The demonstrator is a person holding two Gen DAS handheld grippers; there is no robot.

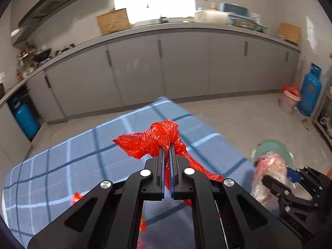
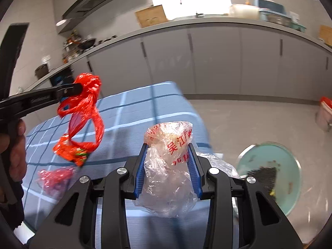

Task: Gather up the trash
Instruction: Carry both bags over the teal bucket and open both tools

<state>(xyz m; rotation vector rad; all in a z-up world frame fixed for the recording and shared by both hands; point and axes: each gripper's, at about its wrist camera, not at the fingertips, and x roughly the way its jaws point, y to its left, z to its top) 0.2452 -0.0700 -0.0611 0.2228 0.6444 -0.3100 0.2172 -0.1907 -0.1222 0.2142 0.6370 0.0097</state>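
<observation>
Two grippers each hold a piece of trash above a table with a blue checked tablecloth (image 1: 83, 157). The left gripper (image 1: 167, 148) has its fingers pressed almost together, pinching a crumpled red plastic bag (image 1: 157, 139). In the right wrist view that red bag hangs at about 9 o'clock, lifted off the cloth, with a red snack wrapper (image 2: 71, 152) dangling at its bottom end. A person's hand (image 2: 14, 147) holds the left gripper's handle at the far left edge.

The right gripper (image 2: 168, 148) has its blue-padded fingers partly spread, squeezing a clear plastic bag with red writing (image 2: 168, 166) between them. The bag bulges up past the fingertips and hangs down below them.

One more bit of pink-red crinkled plastic (image 2: 55, 176) lies on the cloth at about 8 o'clock in the right wrist view.

On the floor at 4 o'clock sits a round pale green bin (image 2: 290, 166) with dark scraps inside. A white bin with a red liner (image 1: 289, 100) stands beside a blue gas bottle (image 1: 310, 91) at 3 o'clock in the left wrist view. Grey kitchen cabinets (image 1: 186, 66) run along the back.
</observation>
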